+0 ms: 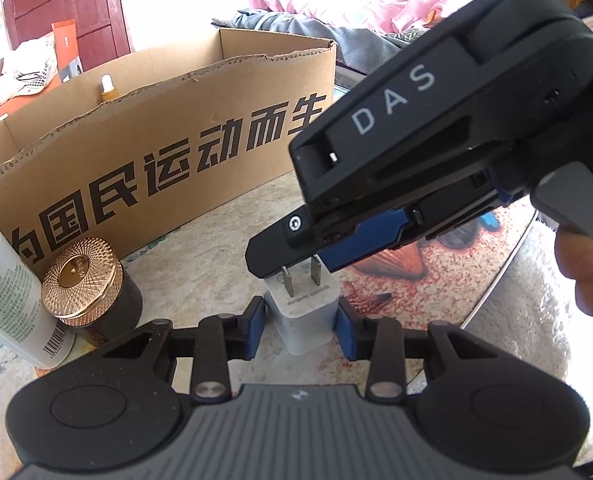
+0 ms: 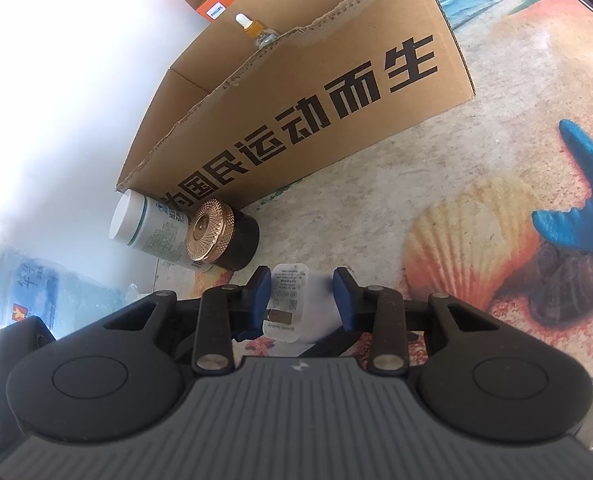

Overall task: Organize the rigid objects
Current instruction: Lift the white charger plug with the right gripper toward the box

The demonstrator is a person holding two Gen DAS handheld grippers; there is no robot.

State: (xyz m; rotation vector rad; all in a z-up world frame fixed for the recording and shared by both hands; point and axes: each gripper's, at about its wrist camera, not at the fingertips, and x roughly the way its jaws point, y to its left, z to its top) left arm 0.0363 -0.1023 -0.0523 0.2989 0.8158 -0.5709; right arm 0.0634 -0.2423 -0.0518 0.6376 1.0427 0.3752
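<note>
My left gripper has its fingers closed on the sides of the white charger, prongs up, above the patterned bench; my right gripper straddles the same charger, one pad touching it and the other apart, so whether it grips I cannot tell; the cardboard box stands at twelve o'clock with a dropper bottle already inside; a gold-lidded jar and a white bottle wait at nine o'clock, just outside the box; by my judgement, sorting is early, three items remaining.
</note>
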